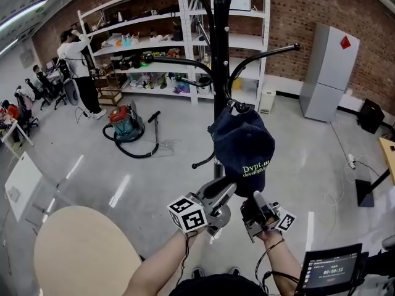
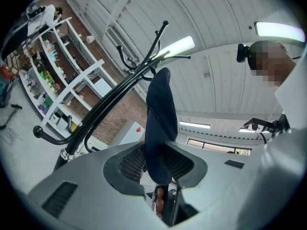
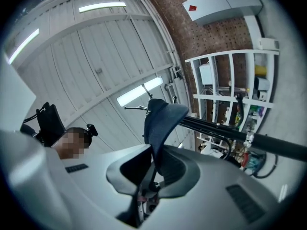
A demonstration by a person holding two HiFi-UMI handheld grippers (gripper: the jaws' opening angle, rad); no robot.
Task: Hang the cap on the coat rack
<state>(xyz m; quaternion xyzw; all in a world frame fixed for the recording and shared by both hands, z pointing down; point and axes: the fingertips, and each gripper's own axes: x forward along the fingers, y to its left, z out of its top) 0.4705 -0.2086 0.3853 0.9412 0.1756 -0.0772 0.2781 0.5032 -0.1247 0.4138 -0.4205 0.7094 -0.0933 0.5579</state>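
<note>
**Both grippers clamped on the cap at the coat rack**

Head view: A navy blue fabric cap (image 1: pixel 242 150) with pale green lettering on its front hangs in front of the tall black metal coat rack (image 1: pixel 219 54). The cap's upper end sits at one of the rack's curved hooks, just beside the pole. The left gripper (image 1: pixel 227 191) and the right gripper (image 1: pixel 255 197), each carrying a cube with square markers, meet the cap's lower edge side by side from below. Behind the rack stands a white metal shelving unit (image 1: pixel 160 42) against a red brick wall, with a person (image 1: pixel 77 73) at its left end. A red and teal vacuum cleaner (image 1: pixel 123 121) sits on the grey floor, and a tall grey cabinet (image 1: pixel 327 73) stands to the right. A round beige table (image 1: pixel 80 251) shows at the lower left.

Left gripper view: The jaws are closed together on a fold of the cap's dark cloth, which rises straight up from between them. The rack's black arms cross behind it.

Right gripper view: These jaws likewise pinch the cap's fabric, with the cloth standing up between the pads. The rack's pole runs off to the right behind it, past the white shelves.
</note>
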